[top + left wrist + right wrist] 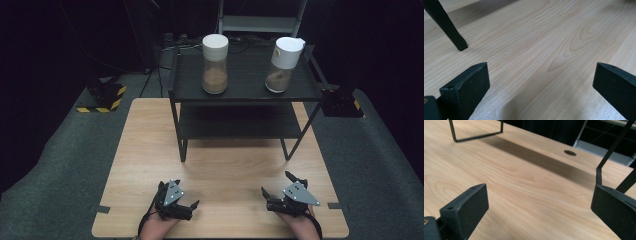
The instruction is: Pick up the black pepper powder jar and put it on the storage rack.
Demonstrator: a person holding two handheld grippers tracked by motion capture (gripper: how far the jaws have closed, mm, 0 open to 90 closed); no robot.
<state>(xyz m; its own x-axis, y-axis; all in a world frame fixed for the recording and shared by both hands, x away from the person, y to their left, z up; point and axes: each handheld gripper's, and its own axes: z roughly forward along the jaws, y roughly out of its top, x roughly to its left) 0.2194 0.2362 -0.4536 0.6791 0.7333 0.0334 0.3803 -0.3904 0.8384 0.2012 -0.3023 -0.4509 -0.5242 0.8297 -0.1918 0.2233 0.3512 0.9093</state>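
Resting low at the near edge of the wooden desk (pixel 220 160), the left gripper (pixel 181 202) sits at about seven o'clock, its fingers (pixel 465 88) spread wide with bare wood grain between them. It holds nothing, and a hand (pixel 159 227) cradles it from below, the grey plate on top tilted toward the middle of the desk. One leg of the black shelf rack (pixel 245 95) stands ahead of it in the left gripper view.

Up on the rack's top shelf, toward twelve o'clock, stands the left jar (pixel 215 64): clear glass, a white lid, brown powder filling roughly its lower half. Just past it, toward one o'clock, stands the right jar (pixel 284 65), the same kind, its white lid with a small spout, leaning slightly. Both are well apart from the grippers.

At five o'clock the right gripper (pixel 276 186) lies in the other hand, fingers (pixel 466 207) likewise wide apart and empty, angled toward the rack.
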